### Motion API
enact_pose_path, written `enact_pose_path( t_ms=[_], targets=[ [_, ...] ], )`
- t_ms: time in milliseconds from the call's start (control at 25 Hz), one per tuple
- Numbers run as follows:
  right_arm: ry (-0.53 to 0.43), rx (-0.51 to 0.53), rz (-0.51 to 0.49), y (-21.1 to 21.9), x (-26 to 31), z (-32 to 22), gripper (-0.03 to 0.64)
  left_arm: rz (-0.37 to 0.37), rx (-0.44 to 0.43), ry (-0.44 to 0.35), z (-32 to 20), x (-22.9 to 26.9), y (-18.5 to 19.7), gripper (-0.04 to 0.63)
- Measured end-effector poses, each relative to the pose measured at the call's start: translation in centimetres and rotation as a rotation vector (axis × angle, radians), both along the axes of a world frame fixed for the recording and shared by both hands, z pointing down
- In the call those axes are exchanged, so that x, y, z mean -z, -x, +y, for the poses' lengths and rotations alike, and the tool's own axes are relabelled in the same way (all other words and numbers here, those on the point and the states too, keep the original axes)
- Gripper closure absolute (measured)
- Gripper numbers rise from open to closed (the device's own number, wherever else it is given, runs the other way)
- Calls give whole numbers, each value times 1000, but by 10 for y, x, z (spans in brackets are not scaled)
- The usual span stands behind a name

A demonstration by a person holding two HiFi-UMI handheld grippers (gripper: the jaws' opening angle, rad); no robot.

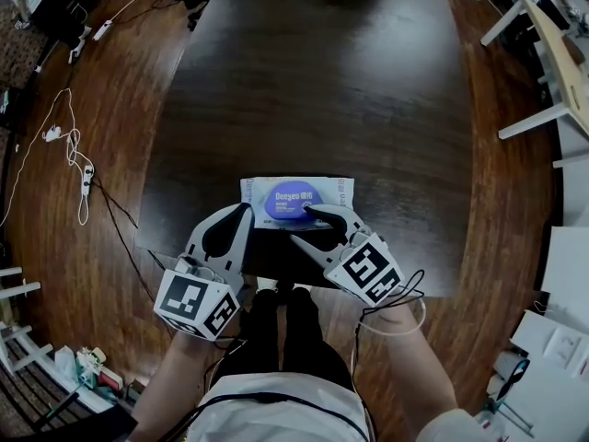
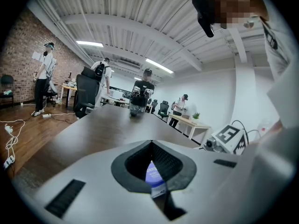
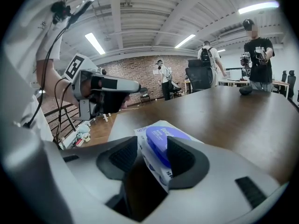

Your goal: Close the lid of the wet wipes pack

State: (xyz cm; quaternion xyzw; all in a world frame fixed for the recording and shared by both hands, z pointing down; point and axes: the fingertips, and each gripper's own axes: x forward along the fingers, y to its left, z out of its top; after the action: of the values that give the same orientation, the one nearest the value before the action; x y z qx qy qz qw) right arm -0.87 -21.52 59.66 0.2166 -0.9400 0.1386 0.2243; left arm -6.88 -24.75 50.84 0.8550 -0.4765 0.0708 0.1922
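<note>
Head view: I'm pressing one jaw of the right gripper (image 1: pixel 301 225) onto the lid (image 1: pixel 285 199), jaws apart, likely snapping it shut. The pack (image 1: pixel 253 191) is lying at the desk's (image 1: pixel 368 109) near edge. The left gripper (image 1: pixel 245 208), jaws together and empty, seems to be bracing it.

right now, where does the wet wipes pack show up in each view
head view: wet wipes pack at centre, near the front edge of the dark table.
left gripper view: only a purple sliver, bottom centre.
right gripper view: lower centre, large.
shared landmark: the dark table under the pack.
</note>
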Motion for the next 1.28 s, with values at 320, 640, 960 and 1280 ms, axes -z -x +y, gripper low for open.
enact_pose_path(
  t_ms=[320,640,960,1280],
  targets=[
    [17,24,57,3,-12,2,434,5,6,4,0,-2,3,594],
    [35,44,125,5,-23,4,434,11,8,5,-1,-1,10,594],
    [34,37,186,3,-33,4,434,23,-2,2,1,-3,15,594],
    [28,14,189,5,-33,1,434,31,-25,-13,-2,2,22,594]
  ],
)
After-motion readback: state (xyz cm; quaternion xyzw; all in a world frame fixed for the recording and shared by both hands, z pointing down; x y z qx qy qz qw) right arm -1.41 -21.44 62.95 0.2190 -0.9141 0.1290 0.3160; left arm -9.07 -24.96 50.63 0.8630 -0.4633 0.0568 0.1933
